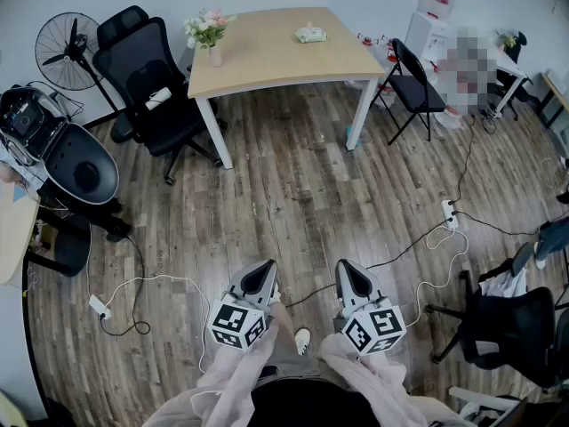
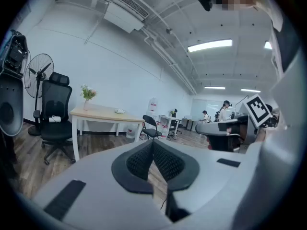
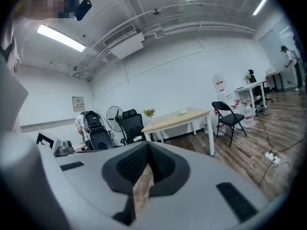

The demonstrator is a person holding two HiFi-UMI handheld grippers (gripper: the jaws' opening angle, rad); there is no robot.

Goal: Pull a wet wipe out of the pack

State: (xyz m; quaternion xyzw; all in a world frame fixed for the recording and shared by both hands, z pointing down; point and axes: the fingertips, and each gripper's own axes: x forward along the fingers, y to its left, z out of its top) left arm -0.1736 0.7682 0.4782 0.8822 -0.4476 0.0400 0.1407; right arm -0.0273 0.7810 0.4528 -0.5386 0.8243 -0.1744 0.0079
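Note:
The wet wipe pack (image 1: 311, 34), small and pale green, lies on the far side of a light wooden table (image 1: 267, 60) across the room. It shows as a small shape on the tabletop in the left gripper view (image 2: 120, 111) and in the right gripper view (image 3: 183, 112). My left gripper (image 1: 263, 269) and right gripper (image 1: 347, 269) are held close to my body over the wood floor, far from the table. Both point toward the table. The left gripper (image 2: 153, 143) has its jaws together with nothing between them, and so does the right gripper (image 3: 147, 145).
A vase of flowers (image 1: 212, 34) stands on the table's left end. A black office chair (image 1: 147, 78) and a fan (image 1: 67, 50) stand to its left, a folding chair (image 1: 413, 74) to its right. Cables and a power strip (image 1: 450, 213) lie on the floor; another black chair (image 1: 507, 327) stands at my right.

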